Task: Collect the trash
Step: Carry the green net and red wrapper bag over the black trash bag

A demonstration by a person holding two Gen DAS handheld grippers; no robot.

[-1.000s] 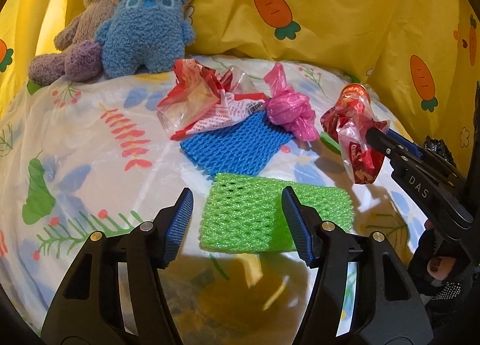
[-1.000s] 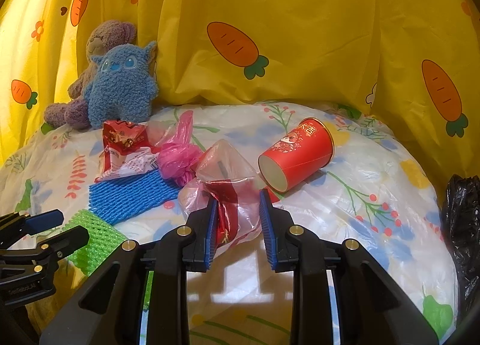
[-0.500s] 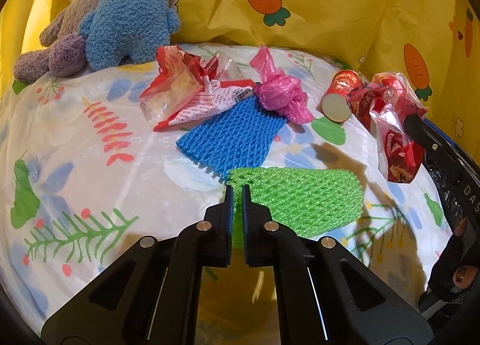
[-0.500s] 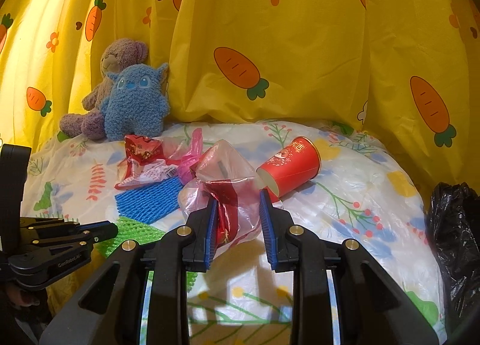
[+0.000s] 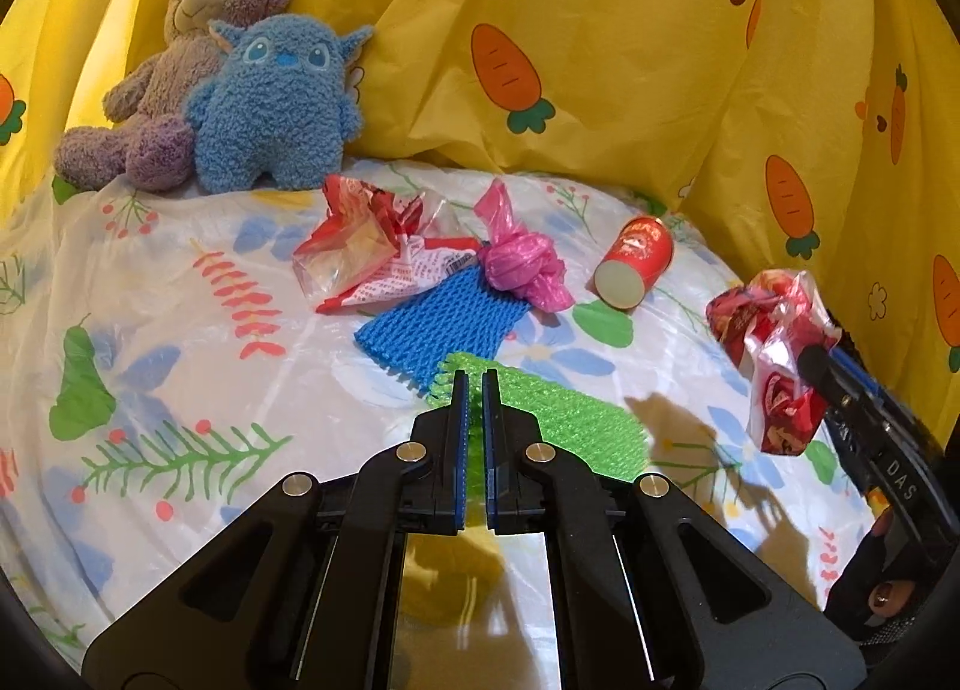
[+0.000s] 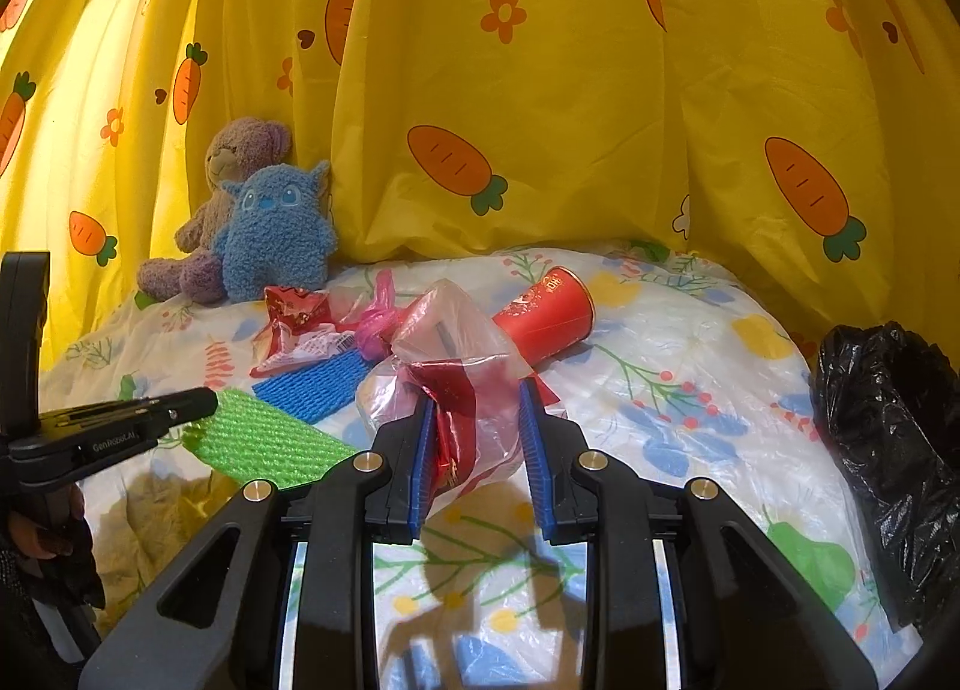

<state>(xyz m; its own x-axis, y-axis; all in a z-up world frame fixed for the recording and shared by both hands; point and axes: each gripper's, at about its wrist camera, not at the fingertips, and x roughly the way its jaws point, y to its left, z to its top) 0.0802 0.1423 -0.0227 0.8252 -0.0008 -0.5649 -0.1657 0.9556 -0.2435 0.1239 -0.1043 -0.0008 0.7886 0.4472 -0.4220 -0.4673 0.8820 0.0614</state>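
Note:
My left gripper (image 5: 474,384) is shut on the near edge of a green foam net (image 5: 558,426), whose pinched corner lifts off the floral sheet (image 5: 180,366). From the right wrist view the left gripper (image 6: 204,403) comes in from the left with the green net (image 6: 264,444) hanging from its tip. My right gripper (image 6: 474,399) is shut on a crumpled clear-and-red plastic bag (image 6: 450,342), held above the sheet. In the left wrist view the right gripper (image 5: 807,360) and its bag (image 5: 774,342) hang at the far right.
On the sheet lie a blue foam net (image 5: 438,324), a pink knotted bag (image 5: 522,264), a red-and-white wrapper (image 5: 360,252) and a red paper cup (image 5: 636,264) on its side. Two plush toys (image 5: 270,102) sit at the back. A black trash bag (image 6: 888,420) stands at the right.
My left jaws closed on the green net's edge and lifted it slightly. My right gripper carried its plastic bag up and away to the right, staying shut on it.

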